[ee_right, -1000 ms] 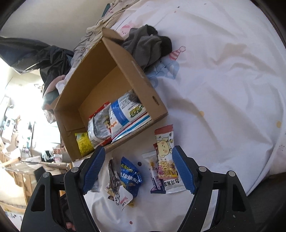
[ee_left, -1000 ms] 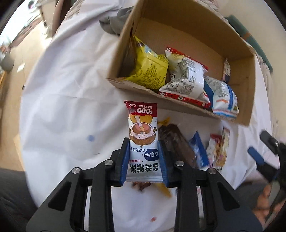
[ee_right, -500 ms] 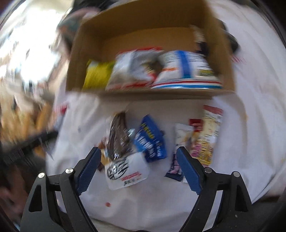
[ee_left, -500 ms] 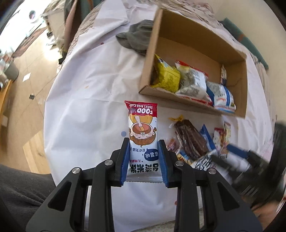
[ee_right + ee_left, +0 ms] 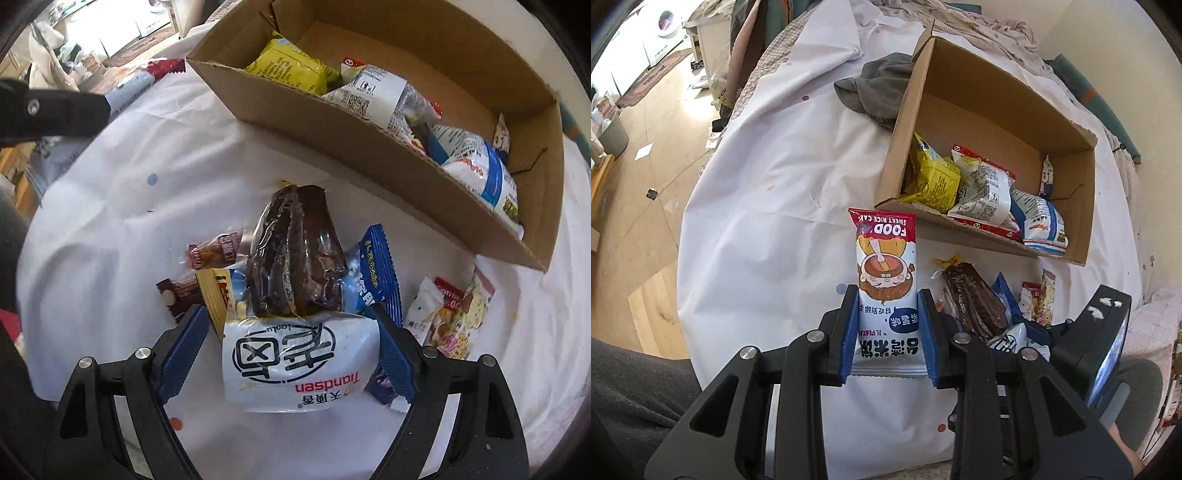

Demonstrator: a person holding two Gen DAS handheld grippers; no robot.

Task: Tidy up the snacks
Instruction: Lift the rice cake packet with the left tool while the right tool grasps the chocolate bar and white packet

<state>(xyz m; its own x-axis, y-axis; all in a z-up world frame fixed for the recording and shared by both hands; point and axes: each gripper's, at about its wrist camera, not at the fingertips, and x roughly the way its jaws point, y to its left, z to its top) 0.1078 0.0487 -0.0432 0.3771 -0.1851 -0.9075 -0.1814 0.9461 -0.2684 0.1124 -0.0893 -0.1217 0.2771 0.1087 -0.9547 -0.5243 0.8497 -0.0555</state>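
Two hand-held grippers are at work over a white sheet. The left hand-held gripper is squeezed tight on a sweet rice cake pack, held up just in front of the cardboard box. The right hand-held gripper is spread wide apart around a brown snack in a clear bag, which lies on the sheet with other small packs. Inside the box sit a yellow bag and two white bags.

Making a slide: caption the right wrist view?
Open right claw straddles a dark clear-wrapped snack beside the cardboard box.
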